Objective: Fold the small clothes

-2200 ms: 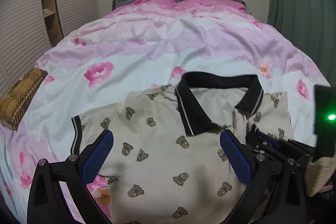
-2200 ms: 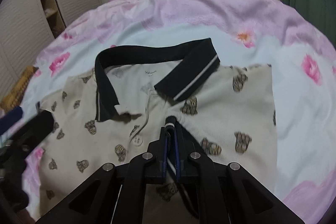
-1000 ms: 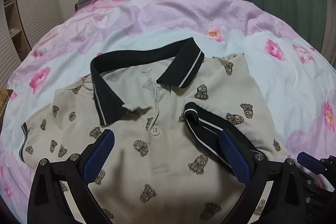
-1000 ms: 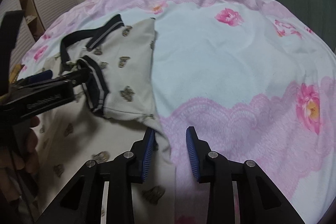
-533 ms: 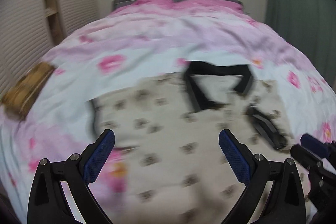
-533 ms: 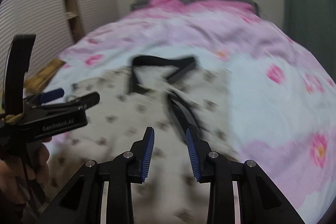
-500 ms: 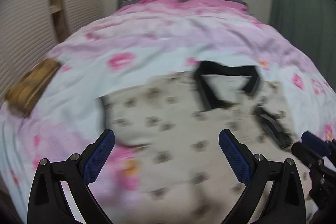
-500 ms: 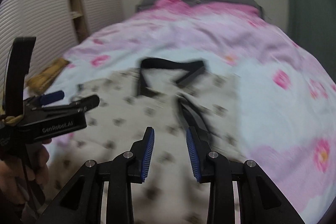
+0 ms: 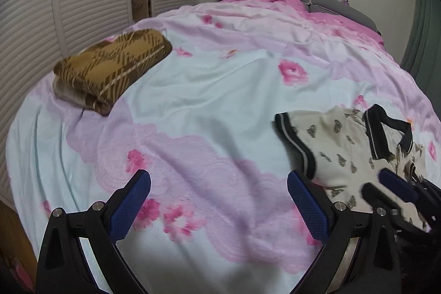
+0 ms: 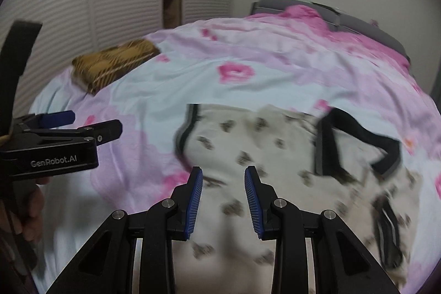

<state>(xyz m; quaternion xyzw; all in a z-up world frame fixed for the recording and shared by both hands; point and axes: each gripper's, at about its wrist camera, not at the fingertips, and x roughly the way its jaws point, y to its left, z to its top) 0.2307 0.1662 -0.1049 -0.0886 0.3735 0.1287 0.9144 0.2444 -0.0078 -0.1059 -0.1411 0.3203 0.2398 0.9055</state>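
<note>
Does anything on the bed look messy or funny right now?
Yes, the polo shirt looks lopsided. One sleeve with a black cuff sticks straight out on the flowery bedspread, while the other side is already folded in, and the black collar stands up crooked. The brown plaid blanket lies neatly folded near the bed's edge.

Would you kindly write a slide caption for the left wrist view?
Open left tool above the floral bedspread, polo shirt at right, folded plaid blanket at left.

Each black hand-held gripper (image 10: 223, 197) has blue ribbed pads, silver screws and white "GenRobot.AI" lettering.
</note>
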